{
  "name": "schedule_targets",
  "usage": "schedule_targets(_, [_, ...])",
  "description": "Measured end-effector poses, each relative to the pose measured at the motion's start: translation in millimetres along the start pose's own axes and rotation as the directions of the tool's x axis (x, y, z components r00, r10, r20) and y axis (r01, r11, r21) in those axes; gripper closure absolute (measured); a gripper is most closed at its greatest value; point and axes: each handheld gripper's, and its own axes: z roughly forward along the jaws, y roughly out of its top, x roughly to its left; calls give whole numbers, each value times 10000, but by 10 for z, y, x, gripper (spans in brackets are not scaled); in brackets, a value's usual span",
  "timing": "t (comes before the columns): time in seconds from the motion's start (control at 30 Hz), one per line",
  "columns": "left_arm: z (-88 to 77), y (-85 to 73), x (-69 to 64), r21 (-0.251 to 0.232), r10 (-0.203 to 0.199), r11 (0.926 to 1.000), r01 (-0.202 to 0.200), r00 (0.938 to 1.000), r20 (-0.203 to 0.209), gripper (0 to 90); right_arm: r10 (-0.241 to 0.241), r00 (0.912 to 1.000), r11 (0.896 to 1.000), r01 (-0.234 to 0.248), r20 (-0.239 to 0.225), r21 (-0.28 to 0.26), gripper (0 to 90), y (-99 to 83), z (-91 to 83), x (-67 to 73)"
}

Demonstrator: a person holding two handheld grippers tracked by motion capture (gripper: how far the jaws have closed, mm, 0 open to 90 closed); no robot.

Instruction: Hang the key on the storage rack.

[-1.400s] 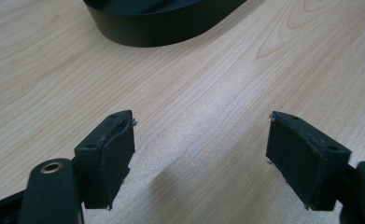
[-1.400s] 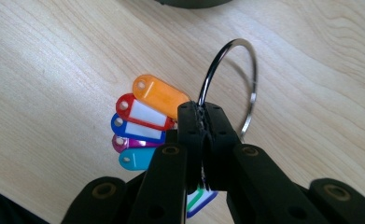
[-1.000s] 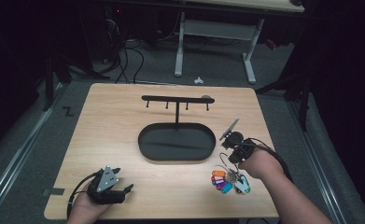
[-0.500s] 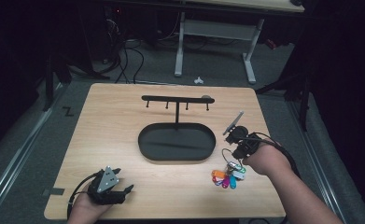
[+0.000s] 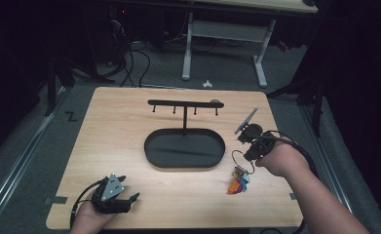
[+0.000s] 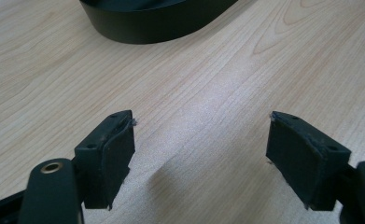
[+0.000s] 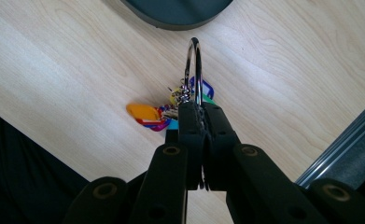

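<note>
Right gripper [image 7: 200,112] clenched on key ring [image 7: 194,70], edge-on; left gripper [image 6: 199,154] spread wide, holding nothing, near counter's [image 5: 120,126] front left corner.

Ring pinched at its lower arc, lifted just right of the black oval tray [image 5: 184,148]; coloured key tags [image 5: 238,184] dangle below, at or just above the wood. Risks as judged: thin, round metal may swivel or slide out between the pads; hanging tags may swing and drag; ring could miss or snag the small pegs of the hook rack [image 5: 184,104] if that's the target.
</note>
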Motion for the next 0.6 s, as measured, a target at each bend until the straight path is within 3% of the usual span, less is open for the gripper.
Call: schedule_targets(0.6, [5, -1, -8, 41, 46, 10000, -46, 10000, 73, 241, 11, 9999, 9987, -2, 171, -510, 880, 144, -429, -63])
